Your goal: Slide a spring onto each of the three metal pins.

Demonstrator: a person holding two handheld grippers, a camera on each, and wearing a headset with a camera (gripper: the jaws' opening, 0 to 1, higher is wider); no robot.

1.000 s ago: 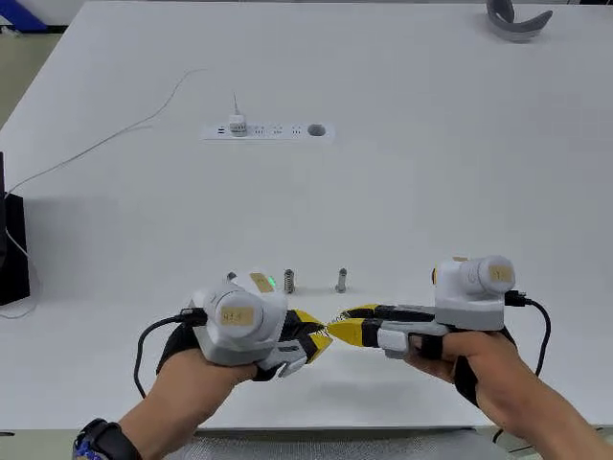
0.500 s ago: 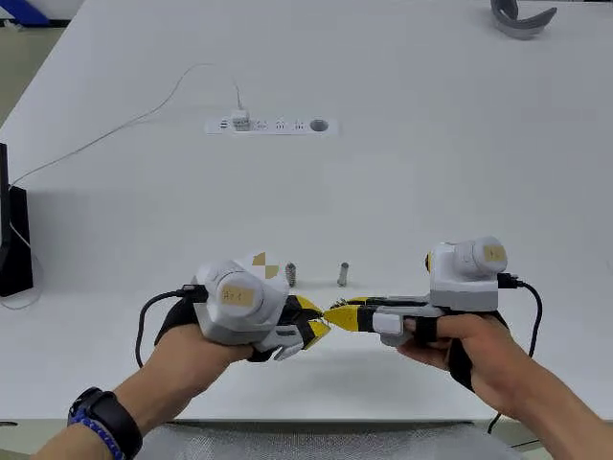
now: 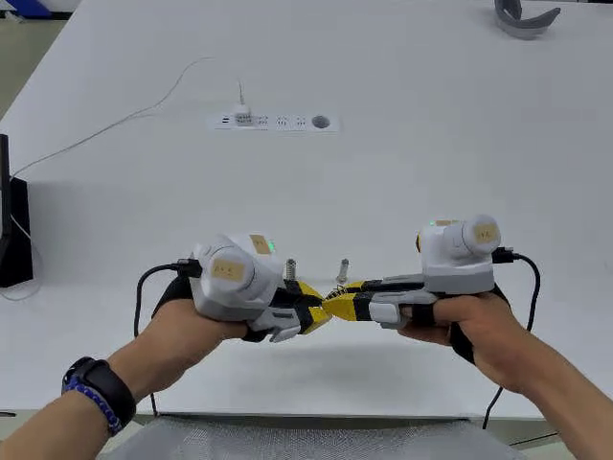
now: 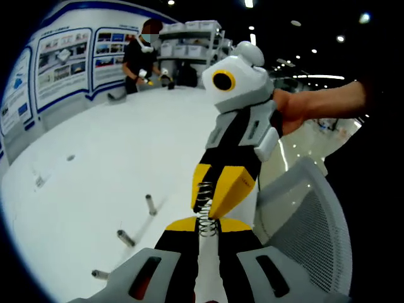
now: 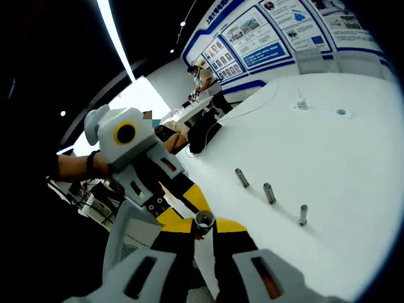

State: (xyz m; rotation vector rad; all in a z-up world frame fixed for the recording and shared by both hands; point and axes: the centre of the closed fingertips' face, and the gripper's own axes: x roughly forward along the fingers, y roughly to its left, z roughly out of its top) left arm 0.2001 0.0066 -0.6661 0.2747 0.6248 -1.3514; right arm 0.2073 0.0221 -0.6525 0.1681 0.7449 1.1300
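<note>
The two tools meet tip to tip just above the near edge of the white desk [image 3: 431,144]. The left tool [image 3: 311,311] and the right tool [image 3: 335,305] each have their yellow tips pinched in on the same small spring [image 4: 203,205].

In the left gripper view the spring stands between the two pairs of tips. Its low end is in the left tool and its top end is in the right one. In the right gripper view you just see its round end, like a little ring. I can't tell which tool is really carrying it. In the head view the spring is too small and too tucked in to make out.

Three metal pins stand in a row on the desk behind the tools. The far pin [image 5: 242,177] and the middle pin [image 5: 269,192] each wear a spring. The bare pin [image 5: 303,214] has none. In the head view the left tool's white body covers one of them.

A power strip [image 3: 273,123] lies farther back, and its thin cord runs off to the left. A grey curved thing [image 3: 522,14] is cut off at the top edge. A black box [image 3: 11,225] is cut off at the left edge.
</note>
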